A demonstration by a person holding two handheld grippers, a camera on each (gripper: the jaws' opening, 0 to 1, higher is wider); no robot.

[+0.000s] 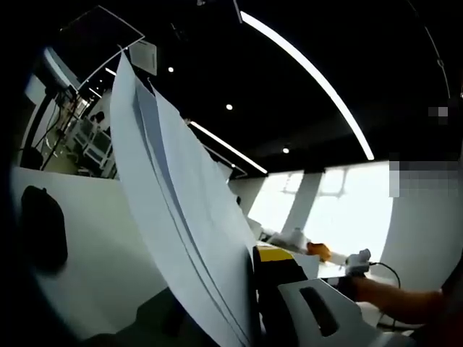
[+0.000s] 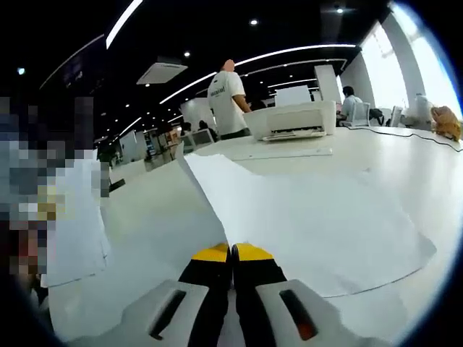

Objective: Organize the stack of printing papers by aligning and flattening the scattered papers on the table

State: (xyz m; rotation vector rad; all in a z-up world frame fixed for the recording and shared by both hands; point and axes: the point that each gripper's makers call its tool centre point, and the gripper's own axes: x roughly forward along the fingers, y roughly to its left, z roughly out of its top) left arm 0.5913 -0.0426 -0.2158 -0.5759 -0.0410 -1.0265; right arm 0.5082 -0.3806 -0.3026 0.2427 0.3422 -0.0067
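1. Left gripper (image 1: 253, 289): yellow-tipped jaws closed on a few sheets of paper (image 1: 181, 217), held up edge-on so they fan steeply upward toward the ceiling.
2. Right gripper (image 2: 231, 253): yellow tips pressed together w/ no gap, pinching the near edge of a flat sheet (image 2: 311, 217) that spreads away over the white table (image 2: 159, 217).
3. In right gripper view, more loose papers (image 2: 72, 224) stand at the left, near a person's hand.
4. Far side of table: white printer (image 2: 293, 119), w/ a thin flat sheet just in front of it.
5. Behind the printer, a person in a white shirt (image 2: 228, 97); another seated far right.
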